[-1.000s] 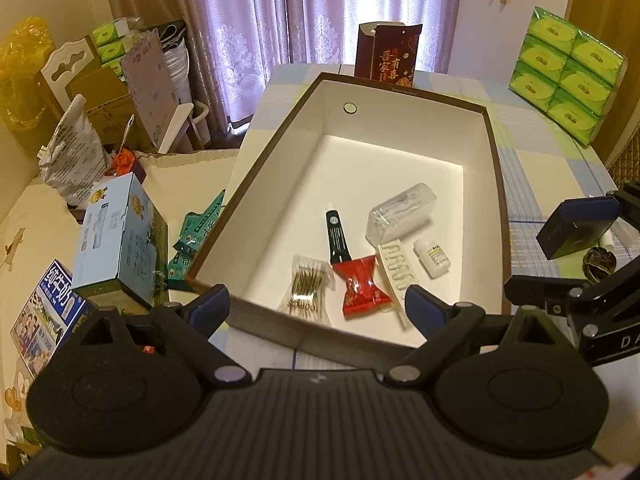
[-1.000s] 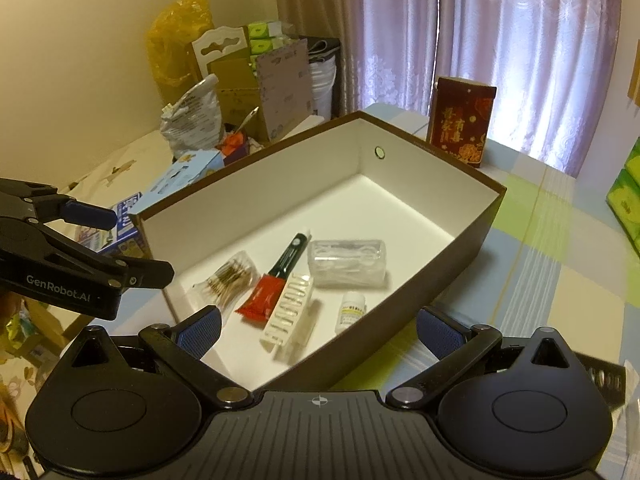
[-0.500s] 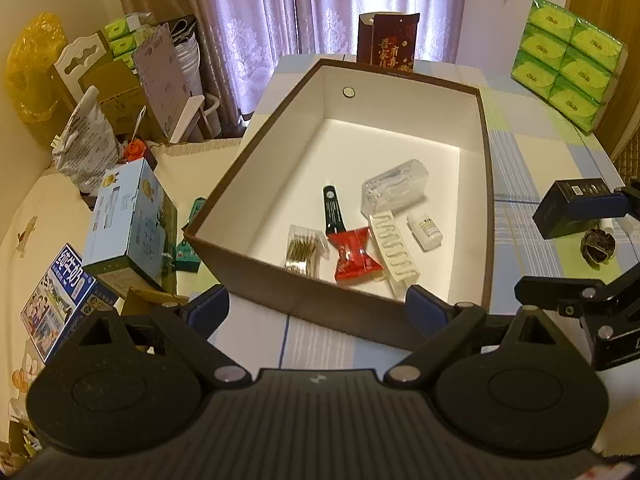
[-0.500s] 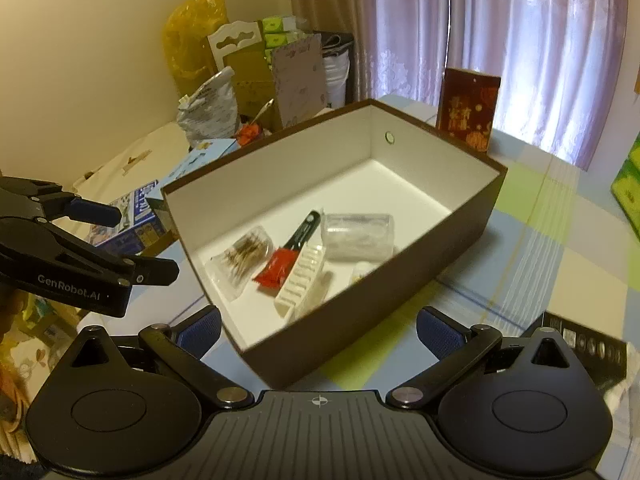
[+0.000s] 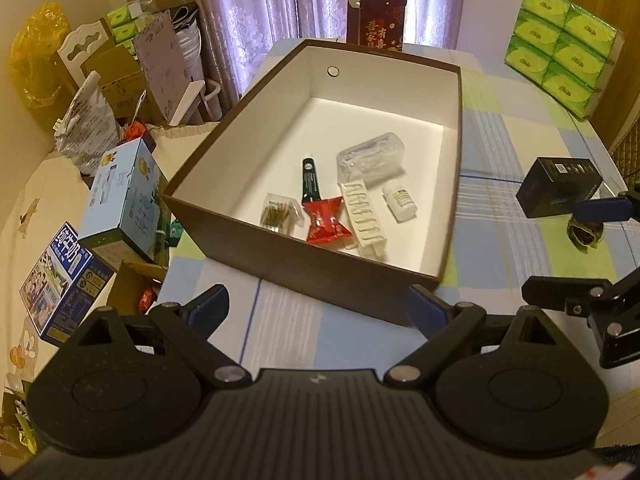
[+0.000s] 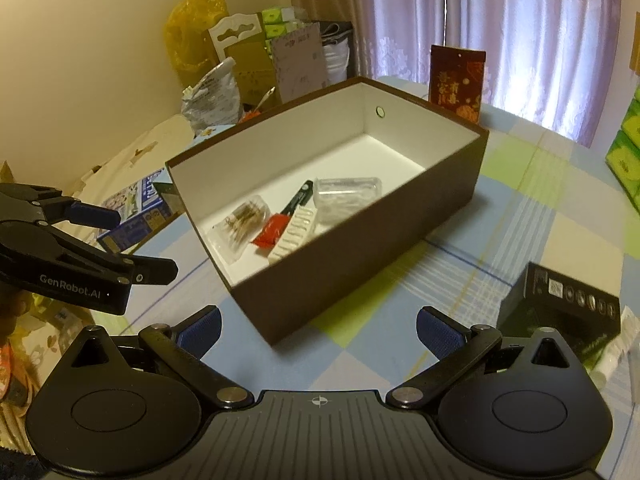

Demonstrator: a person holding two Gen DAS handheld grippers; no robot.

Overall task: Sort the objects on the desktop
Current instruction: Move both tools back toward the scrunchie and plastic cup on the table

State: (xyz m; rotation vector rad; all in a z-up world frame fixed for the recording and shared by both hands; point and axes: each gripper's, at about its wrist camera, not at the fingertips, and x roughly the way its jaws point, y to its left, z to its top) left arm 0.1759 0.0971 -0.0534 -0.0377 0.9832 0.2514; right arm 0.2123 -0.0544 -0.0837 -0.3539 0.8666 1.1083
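Holding six small items already, the brown box (image 5: 320,256) sits mid-table; black box (image 5: 558,186) and dark round thing (image 5: 584,234) right of it remain unsorted, both grippers' fingers (image 5: 208,304) open, empty.

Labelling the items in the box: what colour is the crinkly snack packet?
Red; the snack packet shows best in the left wrist view.

Matt brown cardboard box (image 5: 320,268), glossy red wrapper (image 5: 326,222), checked cloth (image 5: 508,240)
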